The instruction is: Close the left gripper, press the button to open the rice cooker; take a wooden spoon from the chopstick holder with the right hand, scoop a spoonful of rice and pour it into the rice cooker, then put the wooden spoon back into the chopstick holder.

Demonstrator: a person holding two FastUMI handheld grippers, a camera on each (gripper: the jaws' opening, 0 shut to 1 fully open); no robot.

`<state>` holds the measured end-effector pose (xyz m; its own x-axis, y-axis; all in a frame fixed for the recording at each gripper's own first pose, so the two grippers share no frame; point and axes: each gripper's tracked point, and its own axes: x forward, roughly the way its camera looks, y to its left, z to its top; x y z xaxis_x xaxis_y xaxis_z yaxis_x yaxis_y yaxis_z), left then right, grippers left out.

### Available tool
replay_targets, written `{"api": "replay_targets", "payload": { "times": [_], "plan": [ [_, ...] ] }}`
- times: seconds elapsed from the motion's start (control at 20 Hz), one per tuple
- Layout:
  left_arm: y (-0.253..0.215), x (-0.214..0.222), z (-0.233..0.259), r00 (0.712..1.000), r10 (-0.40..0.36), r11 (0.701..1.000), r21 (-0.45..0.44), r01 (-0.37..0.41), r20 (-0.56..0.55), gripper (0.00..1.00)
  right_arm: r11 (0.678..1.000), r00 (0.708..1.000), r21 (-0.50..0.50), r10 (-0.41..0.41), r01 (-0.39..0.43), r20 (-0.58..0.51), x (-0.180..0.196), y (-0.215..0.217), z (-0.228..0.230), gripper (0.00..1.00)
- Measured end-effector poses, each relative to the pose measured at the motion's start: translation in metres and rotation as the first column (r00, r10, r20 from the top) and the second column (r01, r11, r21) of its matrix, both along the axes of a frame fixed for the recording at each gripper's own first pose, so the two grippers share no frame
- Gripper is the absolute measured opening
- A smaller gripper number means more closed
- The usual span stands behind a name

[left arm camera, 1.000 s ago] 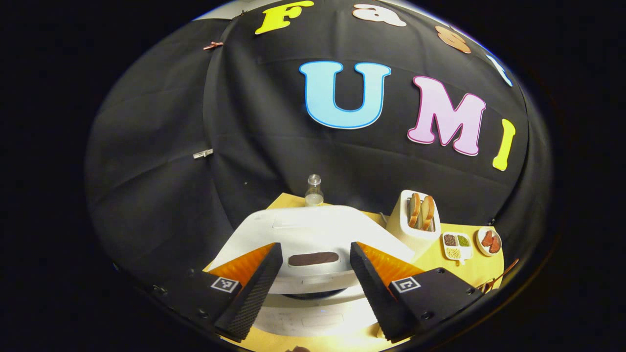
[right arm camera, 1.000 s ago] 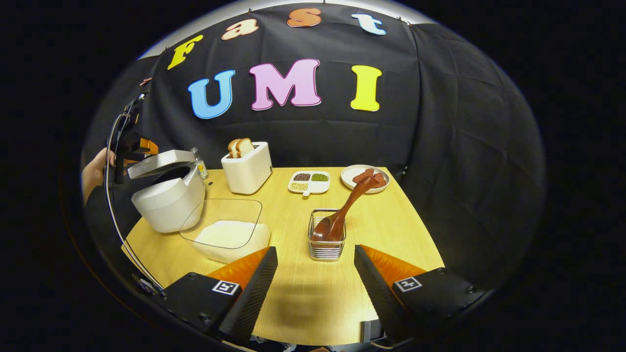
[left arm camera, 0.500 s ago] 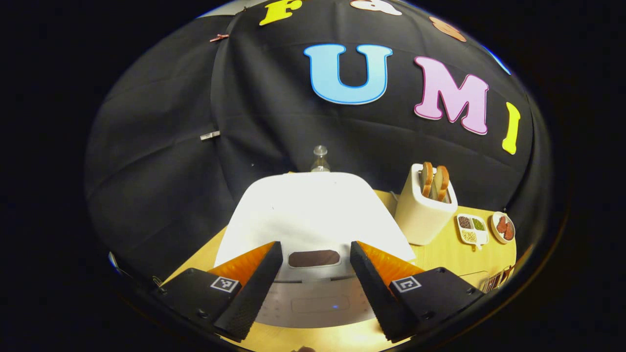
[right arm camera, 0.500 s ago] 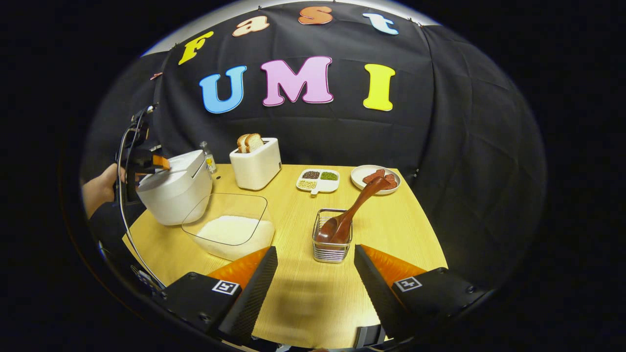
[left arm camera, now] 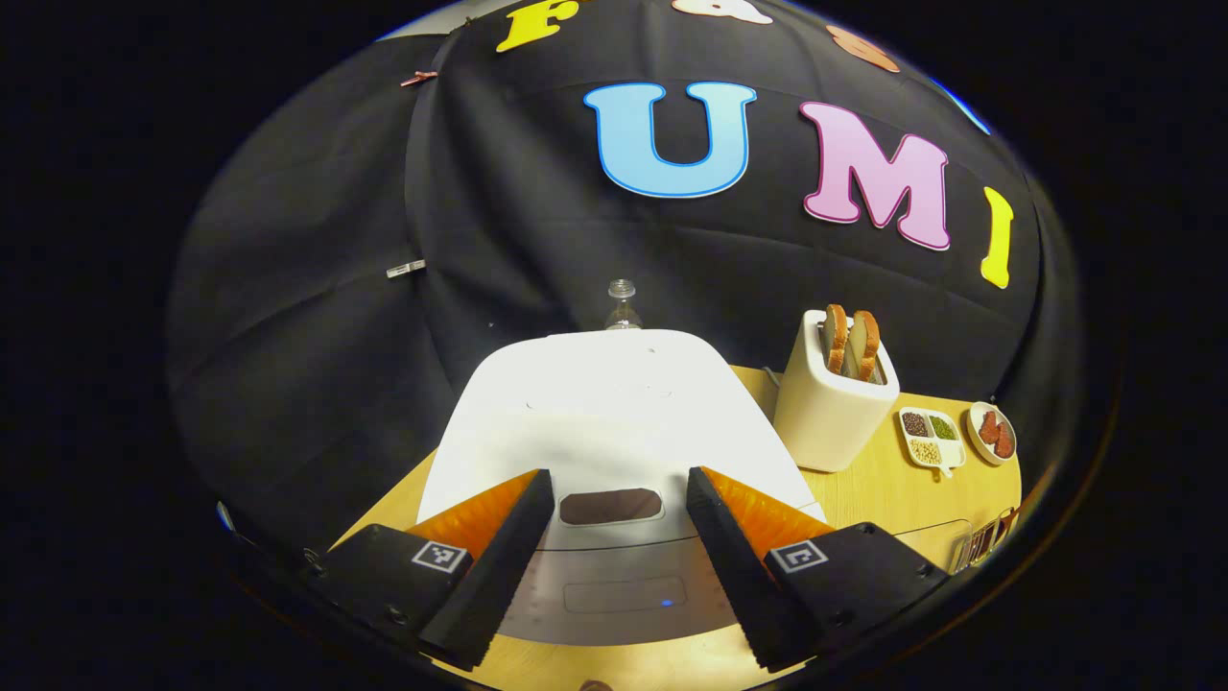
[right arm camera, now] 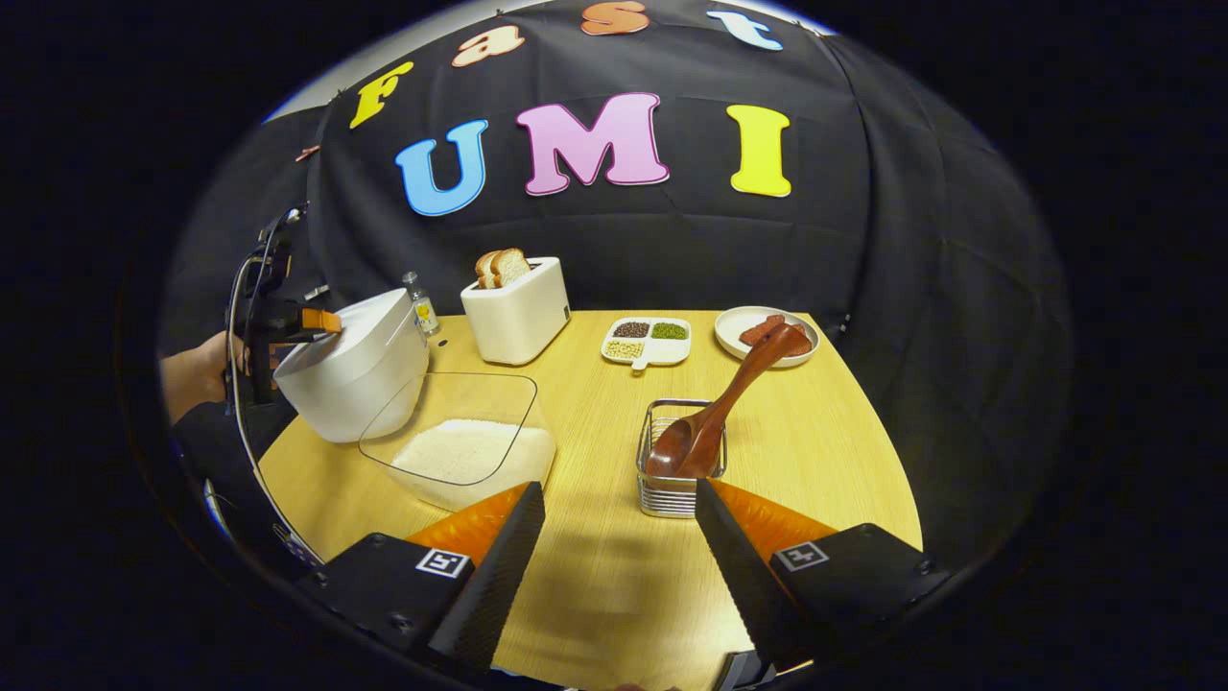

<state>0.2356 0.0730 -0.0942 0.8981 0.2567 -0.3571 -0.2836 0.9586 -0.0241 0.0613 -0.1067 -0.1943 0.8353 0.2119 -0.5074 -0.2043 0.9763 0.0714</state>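
Note:
The white rice cooker [left arm camera: 595, 403] stands with its lid down. Its dark button [left arm camera: 611, 506] lies between the fingers of my left gripper [left arm camera: 617, 475], which is open and hovers at the lid's front edge. In the right gripper view a hand [right arm camera: 197, 369] holds that left gripper [right arm camera: 312, 321] at the rice cooker [right arm camera: 355, 369]. My right gripper [right arm camera: 619, 487] is open and holds nothing, low over the table. Just ahead and right of it, the wooden spoon [right arm camera: 739, 379] leans in the wire chopstick holder [right arm camera: 672, 489]. A clear container of rice [right arm camera: 470, 456] sits beside the cooker.
A toaster [right arm camera: 518, 302] with bread slices, a small bottle [right arm camera: 419, 302], a divided dish of beans [right arm camera: 648, 341] and a plate of red pieces [right arm camera: 763, 331] stand along the back of the wooden table [right arm camera: 614, 595]. The black cloth wall rises behind the table.
The cooker's lid stood ajar a second ago and now lies shut. My left gripper stays open over it. The right gripper has drifted nearer the chopstick holder.

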Motion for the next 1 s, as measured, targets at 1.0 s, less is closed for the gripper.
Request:
{"api": "replay_targets", "payload": {
  "times": [1.0],
  "plan": [
    [-0.123,-0.217,0.128,0.876,-0.181,0.972,-0.055,0.229,0.447,0.95,0.978,0.869,0.111,-0.209,0.178,0.449,-0.048,0.034,0.200,0.98]
  ]
}}
